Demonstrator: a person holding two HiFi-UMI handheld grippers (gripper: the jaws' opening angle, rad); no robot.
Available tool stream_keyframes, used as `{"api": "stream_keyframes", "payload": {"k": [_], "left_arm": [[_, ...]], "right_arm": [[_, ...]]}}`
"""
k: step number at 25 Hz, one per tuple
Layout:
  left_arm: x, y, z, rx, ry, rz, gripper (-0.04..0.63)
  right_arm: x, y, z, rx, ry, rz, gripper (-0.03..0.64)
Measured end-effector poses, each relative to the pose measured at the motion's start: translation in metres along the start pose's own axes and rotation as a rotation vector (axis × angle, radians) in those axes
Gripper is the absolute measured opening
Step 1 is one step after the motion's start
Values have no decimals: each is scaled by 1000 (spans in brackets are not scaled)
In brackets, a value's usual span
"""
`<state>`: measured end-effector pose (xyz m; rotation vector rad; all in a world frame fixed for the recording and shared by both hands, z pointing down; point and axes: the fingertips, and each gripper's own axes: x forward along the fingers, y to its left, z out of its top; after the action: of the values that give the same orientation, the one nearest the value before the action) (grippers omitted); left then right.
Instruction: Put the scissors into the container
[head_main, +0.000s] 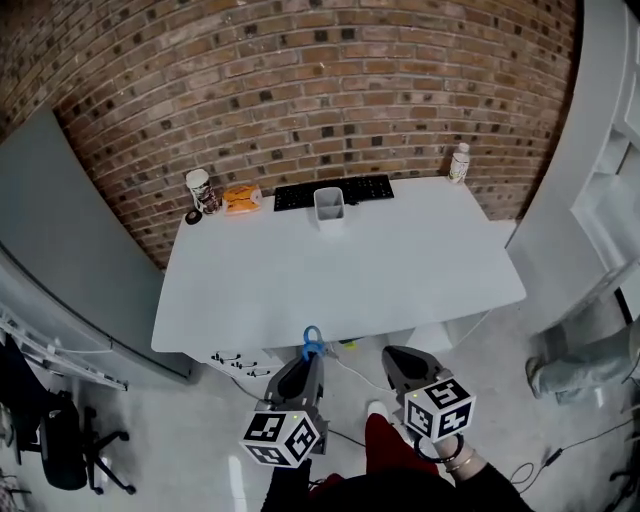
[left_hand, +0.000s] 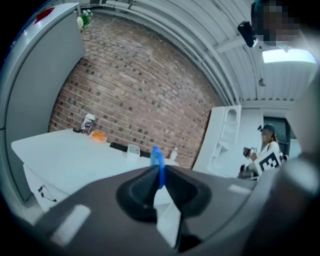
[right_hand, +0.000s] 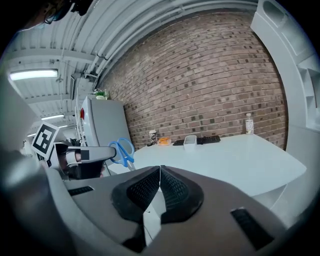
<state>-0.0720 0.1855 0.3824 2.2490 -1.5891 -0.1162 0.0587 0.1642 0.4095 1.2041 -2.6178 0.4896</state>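
Blue-handled scissors (head_main: 312, 343) stick out of my left gripper (head_main: 305, 366), which is shut on them just short of the white table's near edge. In the left gripper view the blue handle (left_hand: 157, 163) stands up between the closed jaws. In the right gripper view the scissors (right_hand: 121, 151) show at the left, held by the other gripper. My right gripper (head_main: 398, 363) is shut with nothing in it, below the table's front edge. The small clear container (head_main: 329, 207) stands at the table's far side, in front of a keyboard; the container (right_hand: 190, 142) is also visible far off.
On the white table (head_main: 400, 270) lie a black keyboard (head_main: 335, 192), an orange packet (head_main: 241, 199), a cup (head_main: 200, 187) and a white bottle (head_main: 459, 162). A brick wall stands behind. A grey panel (head_main: 60, 230) is at the left, and a person's leg (head_main: 590, 360) at the right.
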Motion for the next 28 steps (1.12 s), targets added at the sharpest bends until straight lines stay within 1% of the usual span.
{"api": "stream_keyframes", "payload": {"k": [11, 16, 28], "left_arm": [[95, 20, 23, -18, 12, 48, 31], [135, 28, 30, -21, 16, 69, 31], [208, 43, 45, -13, 19, 119, 31]], "right_arm": [[61, -63, 28, 2, 57, 51, 9], [87, -93, 41, 8, 66, 66, 9], [135, -153, 58, 24, 81, 86, 9]]}}
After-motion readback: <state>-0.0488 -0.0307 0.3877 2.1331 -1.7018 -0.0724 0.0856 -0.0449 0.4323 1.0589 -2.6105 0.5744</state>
